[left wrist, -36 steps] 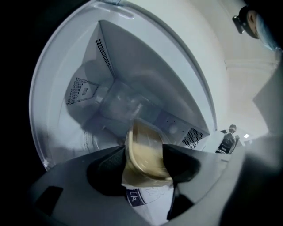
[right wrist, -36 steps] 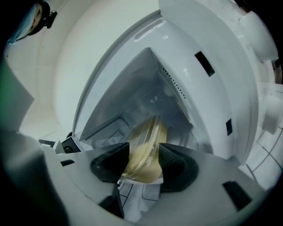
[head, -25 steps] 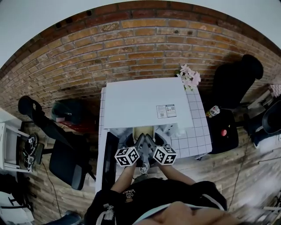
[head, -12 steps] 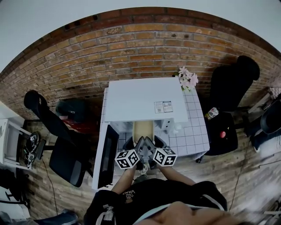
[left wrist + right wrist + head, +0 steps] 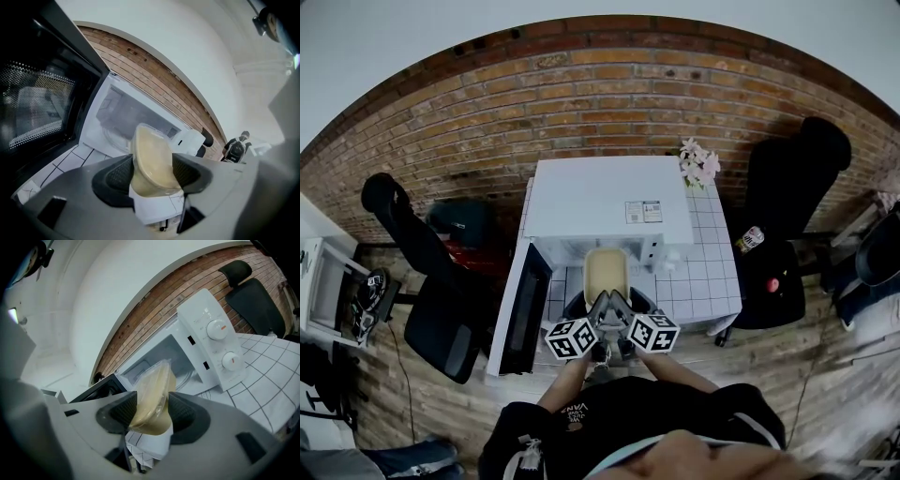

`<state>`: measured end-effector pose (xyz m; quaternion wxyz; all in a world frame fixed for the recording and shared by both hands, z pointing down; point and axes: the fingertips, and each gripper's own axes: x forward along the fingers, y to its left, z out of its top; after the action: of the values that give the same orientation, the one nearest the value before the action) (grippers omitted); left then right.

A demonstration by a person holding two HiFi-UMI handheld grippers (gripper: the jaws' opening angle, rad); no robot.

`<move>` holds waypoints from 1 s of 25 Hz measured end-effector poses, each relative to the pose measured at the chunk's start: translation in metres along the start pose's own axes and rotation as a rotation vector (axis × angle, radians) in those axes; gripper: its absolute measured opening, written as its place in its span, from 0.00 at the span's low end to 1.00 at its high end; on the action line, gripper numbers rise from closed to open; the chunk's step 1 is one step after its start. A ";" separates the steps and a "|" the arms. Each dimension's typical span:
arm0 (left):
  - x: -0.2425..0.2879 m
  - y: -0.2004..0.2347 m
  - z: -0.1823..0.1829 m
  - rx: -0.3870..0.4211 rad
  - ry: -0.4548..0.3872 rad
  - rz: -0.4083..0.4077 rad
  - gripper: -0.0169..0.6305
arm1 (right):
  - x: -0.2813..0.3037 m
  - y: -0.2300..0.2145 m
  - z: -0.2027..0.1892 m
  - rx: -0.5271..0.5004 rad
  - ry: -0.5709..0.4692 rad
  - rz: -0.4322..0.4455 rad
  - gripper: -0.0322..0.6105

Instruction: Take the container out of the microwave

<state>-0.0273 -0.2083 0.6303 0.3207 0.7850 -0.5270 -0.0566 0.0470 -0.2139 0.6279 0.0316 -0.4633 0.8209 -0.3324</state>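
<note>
The container (image 5: 605, 271) is a clear lidded plastic tub of beige food, held in the air just in front of the white microwave (image 5: 609, 199) and outside its cavity. My left gripper (image 5: 597, 304) is shut on its near left side, and my right gripper (image 5: 622, 304) on its near right side. In the left gripper view the container (image 5: 149, 159) is wedged between the black pads, as it is in the right gripper view, where the container (image 5: 153, 395) stands before the open cavity (image 5: 154, 364). The microwave door (image 5: 523, 309) hangs open to the left.
The microwave stands on a white tiled table (image 5: 712, 281) against a brick wall. Pink flowers (image 5: 696, 161) sit at the table's back right. Black office chairs stand at left (image 5: 431, 300) and right (image 5: 797, 173). A can (image 5: 751, 238) rests on a black stool.
Both grippers have drawn back toward me with the container, so more of it shows in front of the microwave. The door has come further into view at left.
</note>
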 end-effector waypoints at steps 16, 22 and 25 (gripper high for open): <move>-0.057 -0.037 -0.044 -0.022 -0.035 0.049 0.44 | -0.066 0.008 -0.027 -0.004 0.032 0.057 0.37; -0.069 -0.040 -0.051 -0.013 -0.028 0.037 0.44 | -0.077 0.012 -0.034 0.001 0.022 0.052 0.37; -0.073 -0.039 -0.049 -0.009 -0.022 0.013 0.44 | -0.079 0.017 -0.035 -0.001 0.005 0.035 0.37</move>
<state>-0.0070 -0.1138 0.6288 0.3189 0.7794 -0.5352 -0.0656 0.0665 -0.1283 0.6256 0.0350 -0.4479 0.8292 -0.3325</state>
